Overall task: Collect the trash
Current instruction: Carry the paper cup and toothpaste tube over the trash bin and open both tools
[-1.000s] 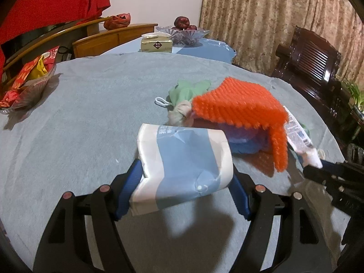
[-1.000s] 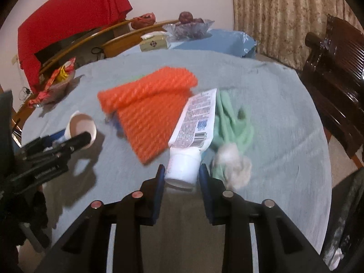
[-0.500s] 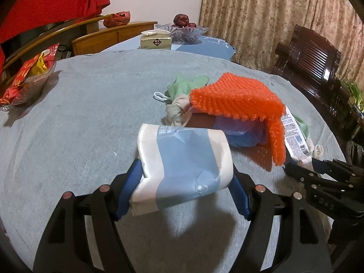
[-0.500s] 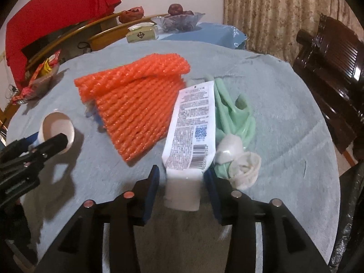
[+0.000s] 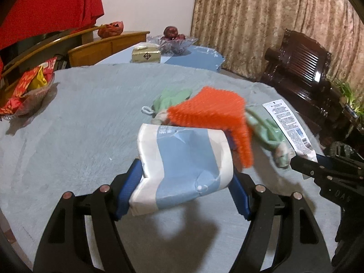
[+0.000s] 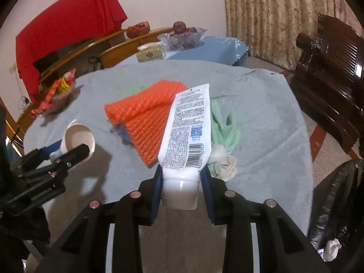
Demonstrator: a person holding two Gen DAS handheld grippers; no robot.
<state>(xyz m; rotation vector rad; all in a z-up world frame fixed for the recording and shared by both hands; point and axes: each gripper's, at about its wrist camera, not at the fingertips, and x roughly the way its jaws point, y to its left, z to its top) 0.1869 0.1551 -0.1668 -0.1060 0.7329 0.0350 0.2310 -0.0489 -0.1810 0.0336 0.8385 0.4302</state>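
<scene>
1. A round table (image 5: 75, 122) with a grey-blue cloth fills the front of the room.
2. Behind it is a second table with a light blue cover (image 6: 218, 49); a glass fruit bowl (image 6: 184, 36) stands on it.
3. A beige patterned curtain (image 5: 261, 18) hangs at the right.
4. A dark carved wooden chair (image 6: 332, 68) stands beside the curtain.
5. The wall (image 5: 145, 0) is plain and pale; a red cloth (image 6: 68, 25) hangs at the left.
6. Light wooden furniture (image 5: 107, 44) stands along the wall.
</scene>
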